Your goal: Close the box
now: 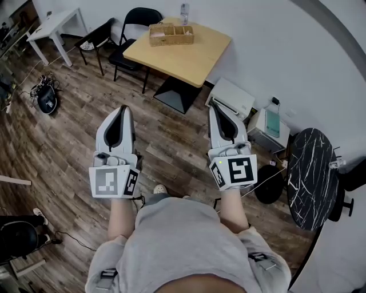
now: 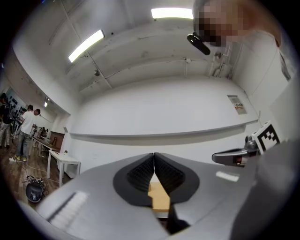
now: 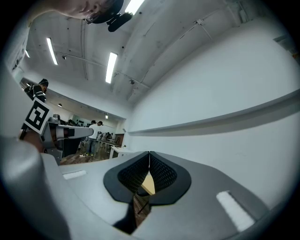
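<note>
**Item 1.** Left claw (image 1: pixel 122 109): grey and black, two-jawed, hand-held, with a square-marker cube at its rear. It was at 9 o'clock from the centre of the head view, nose towards 12 o'clock, above the dark plank floor (image 1: pixel 57 149). Clenched: the ribbed black pads (image 2: pixel 138 176) met at the tips with nothing between them.

**Item 2.** Right claw (image 1: pixel 215 106): same pattern, at 3 o'clock from centre and level with the left, nose towards 12 o'clock. Clenched on nothing: the pads (image 3: pixel 133 176) touched at the tips.

**Item 3.** Tan, rectangular, basket-like box (image 1: pixel 171 34): top open, inner dividers showing. It was at 12 o'clock, well beyond both claws and touched by neither. It stood on the far part of the light wooden tabletop (image 1: pixel 189 60).

**Item 4.** Clear bottle (image 1: pixel 184 12): upright, just beyond the box at its 12 o'clock.

**Item 5.** Black chairs (image 1: pixel 136 20): drawn up at the tabletop's 9 o'clock side.

**Item 6.** Small white table (image 1: pixel 57 24): at 10 o'clock, by the wall.

**Item 7.** Round black marble-veined table (image 1: pixel 311 171): at 3 o'clock, beyond the right claw.

**Item 8.** White box-shaped machine (image 1: pixel 231 97): on the floor at 1 o'clock, against the wall.
</note>
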